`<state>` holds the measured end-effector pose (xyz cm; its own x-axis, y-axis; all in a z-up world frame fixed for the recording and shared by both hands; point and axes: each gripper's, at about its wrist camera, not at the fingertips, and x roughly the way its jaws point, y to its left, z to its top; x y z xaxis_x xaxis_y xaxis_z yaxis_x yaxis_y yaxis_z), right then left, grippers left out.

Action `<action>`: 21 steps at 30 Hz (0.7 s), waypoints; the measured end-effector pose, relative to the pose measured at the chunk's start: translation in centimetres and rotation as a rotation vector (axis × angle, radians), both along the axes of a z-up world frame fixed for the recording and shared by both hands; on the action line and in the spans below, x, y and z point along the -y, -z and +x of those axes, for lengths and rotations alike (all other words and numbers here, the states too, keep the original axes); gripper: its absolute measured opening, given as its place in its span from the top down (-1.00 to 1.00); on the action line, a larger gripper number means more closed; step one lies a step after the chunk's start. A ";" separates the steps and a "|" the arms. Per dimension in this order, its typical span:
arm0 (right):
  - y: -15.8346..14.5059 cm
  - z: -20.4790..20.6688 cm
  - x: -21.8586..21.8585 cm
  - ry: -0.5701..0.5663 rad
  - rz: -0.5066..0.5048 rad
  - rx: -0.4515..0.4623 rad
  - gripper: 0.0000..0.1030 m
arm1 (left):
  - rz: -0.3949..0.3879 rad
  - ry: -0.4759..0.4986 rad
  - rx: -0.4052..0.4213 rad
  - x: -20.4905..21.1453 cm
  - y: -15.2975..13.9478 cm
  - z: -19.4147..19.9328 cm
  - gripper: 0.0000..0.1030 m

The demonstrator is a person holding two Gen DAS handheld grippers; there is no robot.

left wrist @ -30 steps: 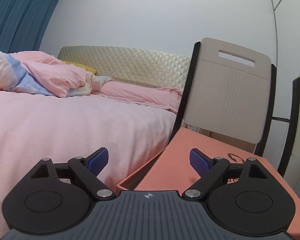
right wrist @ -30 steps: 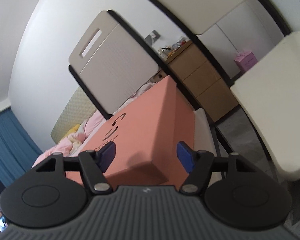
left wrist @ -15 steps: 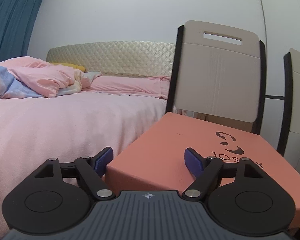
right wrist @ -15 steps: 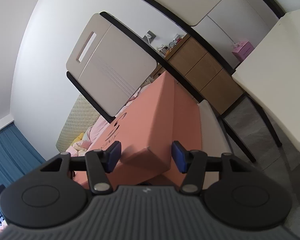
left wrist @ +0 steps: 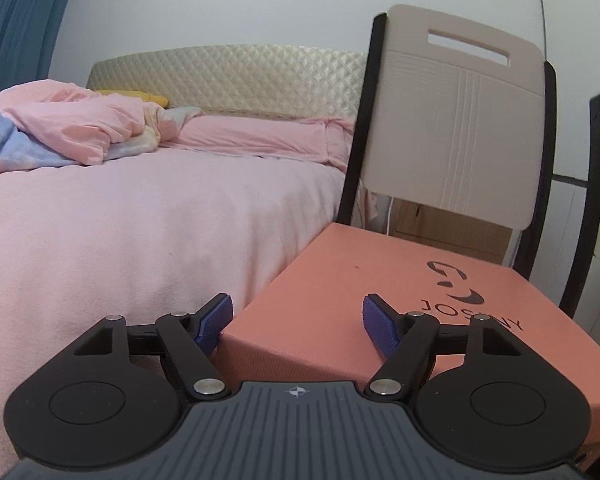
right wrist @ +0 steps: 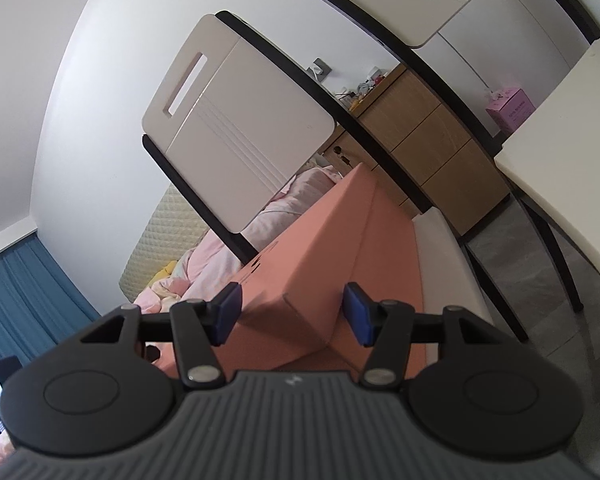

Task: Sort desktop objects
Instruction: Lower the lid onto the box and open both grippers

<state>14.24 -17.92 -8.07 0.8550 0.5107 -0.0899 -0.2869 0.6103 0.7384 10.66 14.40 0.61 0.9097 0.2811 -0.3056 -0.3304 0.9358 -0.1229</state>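
Fingers apart on both tools: we hold the left gripper [left wrist: 296,324] spread wide over the near corner of the salmon box [left wrist: 380,292], which sits on a chair [left wrist: 456,120] beside the bed [left wrist: 140,216]. Our right gripper [right wrist: 292,312] straddles another corner of that box, jaws parted and not clamped.

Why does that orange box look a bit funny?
The orange box sits on a chair seat, and its lid looks crooked: in the right view its edge angles away from the bottom part. Both the left gripper and right gripper are open around its corners.
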 end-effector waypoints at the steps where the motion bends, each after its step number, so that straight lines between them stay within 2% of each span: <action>1: 0.0 0.2 0.1 0.001 0.000 -0.003 -0.11 | -0.002 0.009 -0.005 0.0 0.0 0.0 -0.48; 8: -0.1 0.7 0.9 0.005 -0.019 -0.027 -0.08 | -0.039 0.078 -0.040 0.1 0.5 -0.1 -0.51; 13: -0.4 0.4 1.8 0.019 -0.073 -0.047 -0.07 | -0.053 0.125 -0.060 0.7 0.8 -0.1 -0.53; 17: -0.8 0.5 1.7 0.022 -0.123 -0.037 -0.08 | -0.037 0.131 -0.060 0.9 0.8 0.2 -0.56; 21: -0.8 0.8 1.9 0.023 -0.132 -0.032 -0.08 | -0.027 0.139 -0.055 0.9 0.8 0.7 -0.60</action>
